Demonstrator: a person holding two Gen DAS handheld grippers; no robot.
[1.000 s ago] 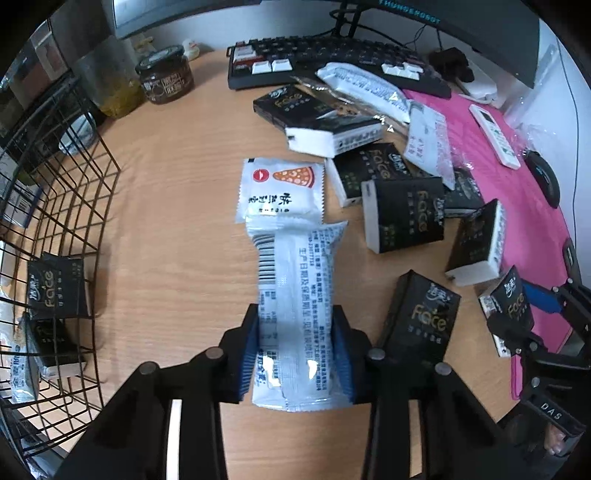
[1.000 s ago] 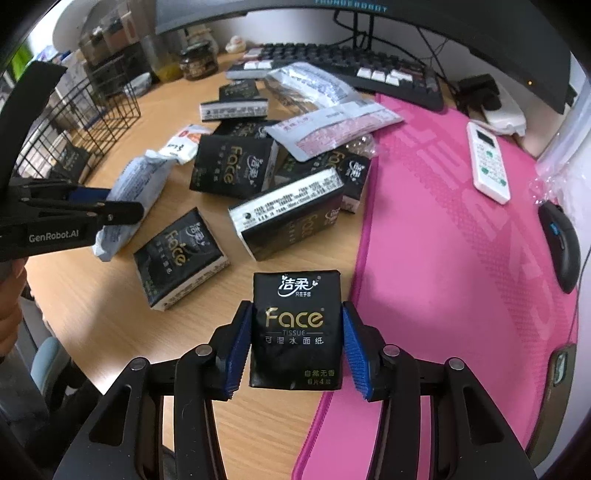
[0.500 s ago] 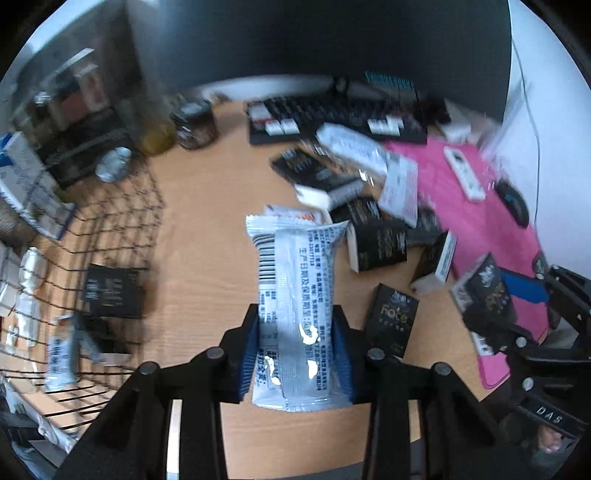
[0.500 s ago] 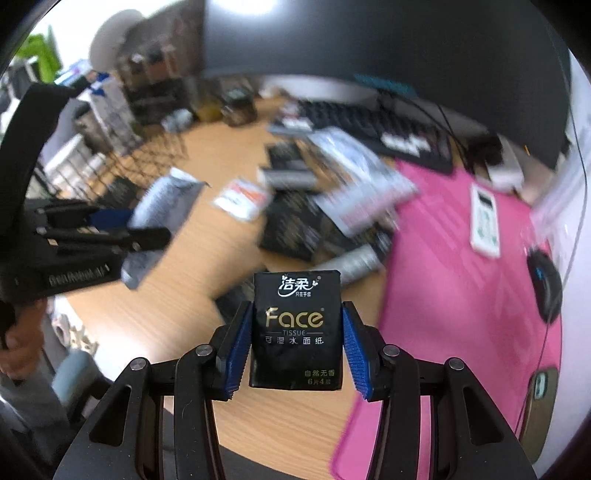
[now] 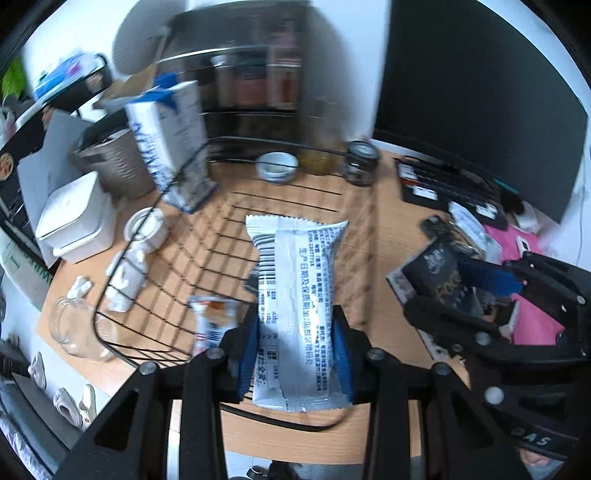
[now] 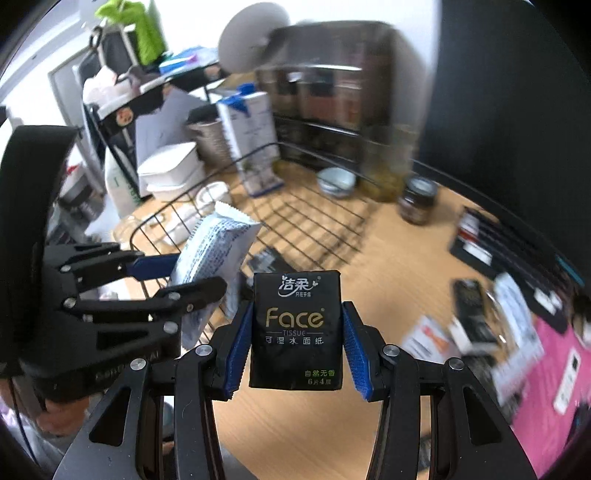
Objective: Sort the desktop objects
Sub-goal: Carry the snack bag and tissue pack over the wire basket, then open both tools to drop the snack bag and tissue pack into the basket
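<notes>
While both claws hang above it, the worktop (image 5: 388, 236) shows as pale wood, crowded at its edges.
Left claw (image 5: 295, 360): closed on a white snack pack (image 5: 295, 295), which stands upright between the blue pads, over the near rim of the basket.
Right claw (image 6: 295, 354): clamped on a black tissue pack (image 6: 295, 328), label facing the camera, held above bare wood just beside the basket.
Basket (image 5: 122, 288): black wire, sitting on the left part of the worktop; a small orange-and-white packet (image 5: 212, 321) lies inside near the front, and a dark pack (image 6: 267, 260) shows on its floor in the right wrist view.
Back of the worktop: a blue-and-white carton (image 5: 170, 144) stands upright behind the basket, with a grey ribbed bin (image 5: 110, 166) and a white lidded box (image 5: 74, 218) to its left; a small bowl (image 5: 277, 166) and a dark jar (image 5: 362, 168) sit further right.
Right side: a keyboard (image 5: 443, 181) lies under a dark monitor (image 5: 480, 92), with a pink mat (image 6: 554, 369) beyond; loose packs on it are too blurred to tell apart.
Room: white wall, a metal rack (image 6: 317, 92) of dark goods in the corner, and a shelf (image 6: 122, 107) carrying a green plant (image 6: 140, 26) at far left.
</notes>
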